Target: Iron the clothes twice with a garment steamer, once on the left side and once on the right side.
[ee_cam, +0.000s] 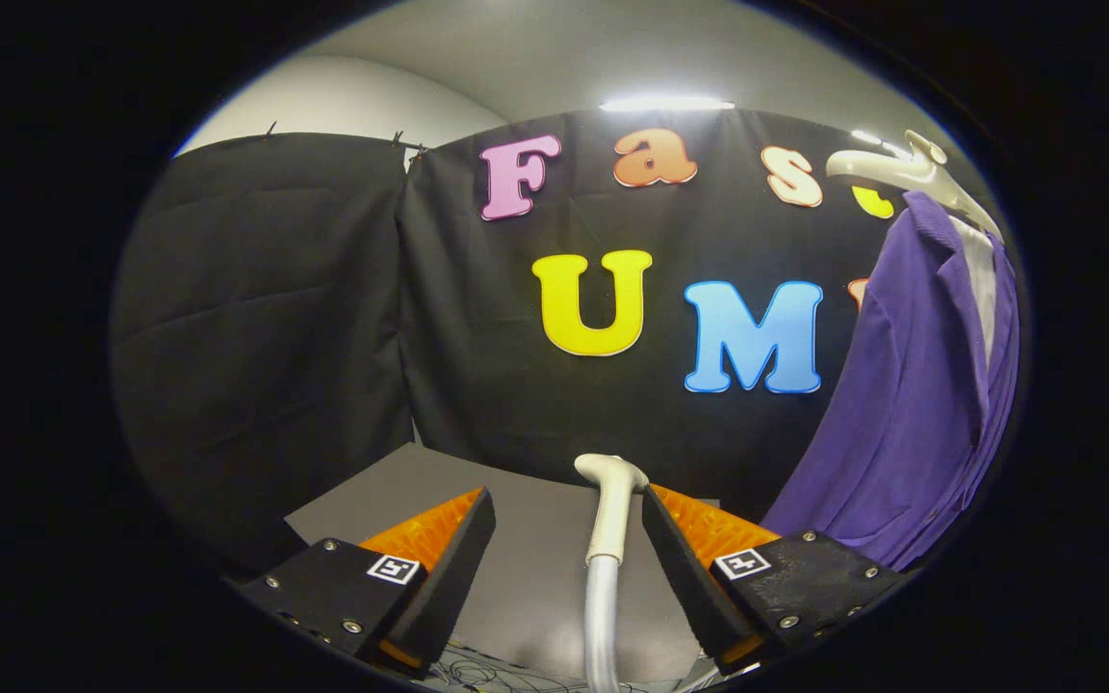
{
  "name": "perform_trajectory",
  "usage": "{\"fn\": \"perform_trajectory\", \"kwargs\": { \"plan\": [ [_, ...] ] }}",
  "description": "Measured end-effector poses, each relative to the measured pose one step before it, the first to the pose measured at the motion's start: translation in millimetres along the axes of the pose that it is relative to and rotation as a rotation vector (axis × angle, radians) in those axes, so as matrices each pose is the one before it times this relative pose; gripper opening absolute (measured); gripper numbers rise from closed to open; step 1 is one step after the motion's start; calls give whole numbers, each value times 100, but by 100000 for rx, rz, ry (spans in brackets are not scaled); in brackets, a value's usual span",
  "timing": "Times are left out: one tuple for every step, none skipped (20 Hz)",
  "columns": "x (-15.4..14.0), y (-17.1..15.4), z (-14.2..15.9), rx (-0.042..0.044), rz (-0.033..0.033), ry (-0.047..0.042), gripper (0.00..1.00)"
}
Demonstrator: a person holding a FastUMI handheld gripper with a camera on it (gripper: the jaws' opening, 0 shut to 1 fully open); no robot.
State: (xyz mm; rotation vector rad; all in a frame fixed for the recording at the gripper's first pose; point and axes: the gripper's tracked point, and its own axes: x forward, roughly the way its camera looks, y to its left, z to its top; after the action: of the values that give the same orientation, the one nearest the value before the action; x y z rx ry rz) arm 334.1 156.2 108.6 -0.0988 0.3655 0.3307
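A: Largest first, what fills the scene?

B: The booth wall point(323, 318), black cloth hung in two panels, spans everything beyond my fingers. Above it I see a pale ceiling with a lit strip lamp point(666, 103).

A: Next in size?

B: The purple garment point(911, 385), a jacket with a lapel, hanging to the right of my gripper, well beyond the right finger. It hangs from a cream hanger point(901, 168), with a pale lining or shirt showing at the collar opening. Its lower edge drops behind the right finger's mount.

A: And below the wall?

B: A grey table point(535, 549), flat, running from under my fingers back to the cloth. A few thin cables point(477, 674) lie at its near edge.

A: The gripper itself?

B: My gripper point(567, 510) is wide open, the two fingers spread well apart and holding nothing. Each finger mount carries a small square marker point(393, 568).

A: And the steamer?

B: The garment steamer point(610, 500) stands upright between the fingers, nearer the right one. I see its pale head bent to the left at the top and its grey hose point(601, 626) running down from the handle. It looks to sit just beside the right finger; I cannot tell whether they touch. The left finger is clearly apart from it.
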Motion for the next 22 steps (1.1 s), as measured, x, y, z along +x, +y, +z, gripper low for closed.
{"fn": "perform_trajectory", "kwargs": {
  "plan": [
    [1188, -320, -243, 602, -274, 2866, 95],
    [1389, -391, 41, 275, -378, 2627, 95],
    [1288, -348, -135, 37, -230, 3185, 95],
    [1167, -369, 19, 49, 374, 2669, 95],
    [987, -316, -201, 610, -88, 3008, 95],
    [1113, -308, -75, 857, 739, 3187, 95],
    [1016, -328, 17, 1343, 595, 2246, 95],
    [1049, -471, 74, 1285, 277, 2104, 95],
    [859, -261, 12, 1894, 773, 1368, 95],
    [1168, -318, 202, 1708, 1088, 1492, 95],
    [971, -620, -269, 1905, -519, 2099, 95],
    [1030, -633, -51, 1841, -472, 1970, 95],
    [939, -448, -180, 1497, -246, 2107, 95],
    [952, -405, -236, 1494, 106, 2273, 95],
    [817, -280, -473, 1214, 155, 2774, 94],
    [764, 4, -391, 576, 1729, 3026, 93],
    [569, 0, -841, 969, 1992, 2667, 93],
    [506, 109, -600, 838, 2024, 2892, 92],
    [354, 153, -675, 1083, 1202, 2048, 91],
    [652, -85, -308, -160, 181, 1372, 89],
    [767, -263, -488, -439, -196, 1385, 88],
    [581, -104, -426, 249, 1032, 1838, 85]
  ]
}}
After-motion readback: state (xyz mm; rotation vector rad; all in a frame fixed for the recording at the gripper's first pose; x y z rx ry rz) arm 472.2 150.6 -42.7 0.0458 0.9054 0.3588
